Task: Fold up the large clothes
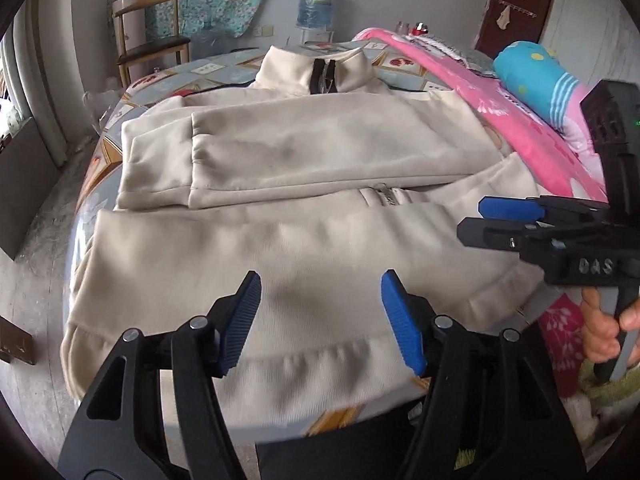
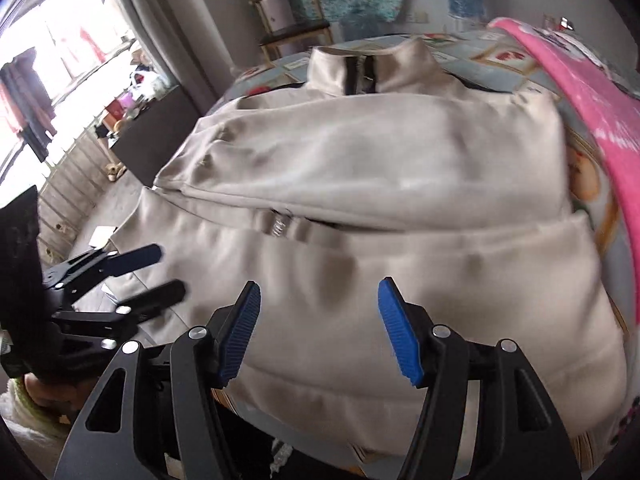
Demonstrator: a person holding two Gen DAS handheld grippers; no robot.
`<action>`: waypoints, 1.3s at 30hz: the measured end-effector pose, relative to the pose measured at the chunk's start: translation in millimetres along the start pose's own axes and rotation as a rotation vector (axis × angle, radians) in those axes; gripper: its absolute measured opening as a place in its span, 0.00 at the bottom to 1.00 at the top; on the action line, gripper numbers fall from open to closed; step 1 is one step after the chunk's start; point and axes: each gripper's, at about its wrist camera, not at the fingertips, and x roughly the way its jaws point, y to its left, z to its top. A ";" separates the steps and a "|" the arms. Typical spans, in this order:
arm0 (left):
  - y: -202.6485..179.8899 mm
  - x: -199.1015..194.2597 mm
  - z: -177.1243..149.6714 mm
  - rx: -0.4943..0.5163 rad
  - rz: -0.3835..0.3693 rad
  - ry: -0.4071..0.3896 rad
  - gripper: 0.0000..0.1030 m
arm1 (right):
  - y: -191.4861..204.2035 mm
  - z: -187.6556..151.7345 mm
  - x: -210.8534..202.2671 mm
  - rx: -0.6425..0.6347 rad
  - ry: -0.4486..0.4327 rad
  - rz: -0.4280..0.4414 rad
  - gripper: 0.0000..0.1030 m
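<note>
**Both grippers over the hem, ready for the next fold**

We have the cream zip-front fleece jacket (image 1: 288,168) lying flat on the bed with the patterned blue-grey sheet (image 1: 216,70), collar at the far end, ribbed hem (image 1: 280,364) at the near edge. Both sleeves are folded in across the chest, so we judge the step in hand to be taking the hem and carrying the lower half up towards the collar.

The left gripper (image 1: 320,320) hovers over the hem band, jaws spread, nothing between them. The right gripper (image 2: 318,326) hovers over the same lower panel, further right, jaws also spread and empty.

To do this well, we should set each gripper near its own corner of the hem, well apart, and bite through every layer of the ribbing, not just the top one. Lifting both sides together and level should keep the fold line straight; the folded sleeves look loose and could slide if the cloth drags. The pink printed blanket (image 1: 520,120) lies just beside the jacket's right side, so we should keep that side clear of it.

The hem's nearest edge is hidden behind our own grippers in both views. The right wrist view is blurred. We cannot tell how the layers lie under the sleeves, or whether the lower zip is closed. The hem corners sit in the warped rim of the views, hard to place.
</note>
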 end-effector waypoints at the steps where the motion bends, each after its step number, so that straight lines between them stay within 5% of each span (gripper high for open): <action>1: 0.0 6.6 1.0 -0.002 0.012 0.011 0.56 | 2.9 1.5 2.3 -0.012 0.005 -0.004 0.58; 5: 1.8 13.5 2.1 -0.006 0.044 -0.021 0.45 | 13.5 -0.6 17.2 -0.069 0.061 -0.016 0.50; 8: 6.9 12.9 0.5 -0.019 0.066 -0.045 0.28 | 16.6 -3.9 18.4 -0.093 0.061 -0.041 0.41; 10: 10.7 12.6 -0.4 -0.019 0.089 -0.054 0.11 | 15.2 -3.8 18.3 -0.082 0.069 -0.019 0.22; 13: 13.2 11.9 -0.7 0.002 0.101 -0.061 0.03 | 19.4 -3.6 16.9 -0.104 0.072 -0.011 0.07; 16: 9.9 7.8 -0.1 0.022 0.109 -0.074 0.01 | 20.3 -2.0 11.9 -0.102 0.061 -0.015 0.05; 23: 2.9 -32.1 26.4 0.075 0.150 -0.231 0.01 | 29.6 19.8 -20.2 -0.094 -0.072 -0.044 0.04; 29: 9.5 22.2 29.9 0.110 0.198 -0.122 0.01 | 19.5 20.6 31.3 -0.088 -0.011 -0.105 0.04; 33: 7.1 33.3 22.1 0.133 0.218 -0.102 0.01 | 8.7 19.1 28.1 -0.057 -0.006 -0.059 0.04; 36: 9.1 33.1 22.3 0.120 0.212 -0.100 0.01 | -17.5 17.0 2.8 0.018 -0.031 -0.047 0.10; 39: 8.8 33.0 22.0 0.127 0.214 -0.097 0.02 | -51.2 9.3 -33.1 0.079 -0.089 -0.145 0.38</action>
